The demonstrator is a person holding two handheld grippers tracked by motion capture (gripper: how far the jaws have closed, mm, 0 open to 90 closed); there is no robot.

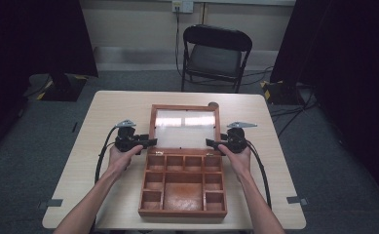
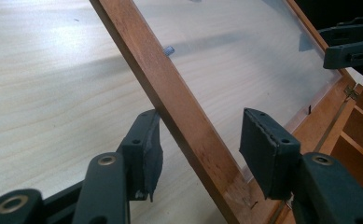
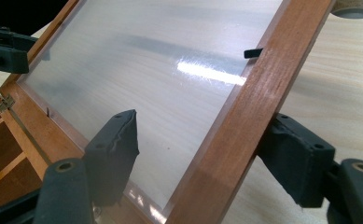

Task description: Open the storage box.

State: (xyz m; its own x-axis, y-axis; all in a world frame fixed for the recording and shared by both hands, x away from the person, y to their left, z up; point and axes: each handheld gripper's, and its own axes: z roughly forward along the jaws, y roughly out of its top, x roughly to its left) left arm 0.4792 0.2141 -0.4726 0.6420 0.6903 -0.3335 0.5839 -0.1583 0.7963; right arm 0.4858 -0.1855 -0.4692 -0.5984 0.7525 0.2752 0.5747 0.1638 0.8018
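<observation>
Box: brown wooden compartment box (image 1: 183, 185) mid pale wooden desk (image 1: 109, 112), glass-paned lid (image 1: 185, 127) raised.
Left gripper (image 2: 198, 144): jaws apart, straddling the lid's left rail.
Right gripper (image 3: 202, 149): jaws apart, straddling the right rail.

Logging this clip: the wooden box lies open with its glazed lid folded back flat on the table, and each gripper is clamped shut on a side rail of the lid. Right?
Not quite: the left gripper and right gripper each straddle a side rail of the lid, but their jaws are open, as both gripper views show. The wooden box lies open as stated.
</observation>
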